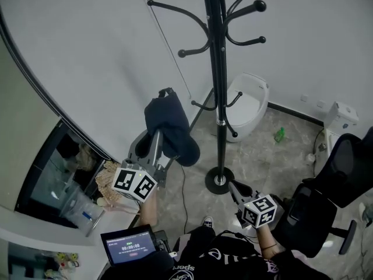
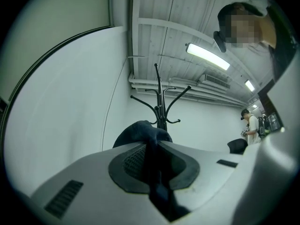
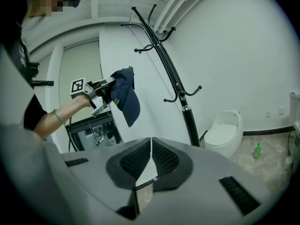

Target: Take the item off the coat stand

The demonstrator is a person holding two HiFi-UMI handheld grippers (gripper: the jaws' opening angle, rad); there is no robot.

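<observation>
Two views needed to read the grip. At left in the head view: left gripper (image 1: pixel 158 134) clenched on a dark blue cap (image 1: pixel 173 131), held left of the coat stand (image 1: pixel 219 69), clear of its hooks. Only in the left gripper view: cloth pinched between the pads. Only in the right gripper view: brim hanging down. Further right: right gripper (image 1: pixel 235 186), jaws pressed together on nothing.

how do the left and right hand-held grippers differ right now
The left hand-held gripper is clamped on a navy cap; the right hand-held gripper is shut on nothing. The left is held up, off to the side of the stand; the right sits lower, toward its base. Both face the stand.
</observation>
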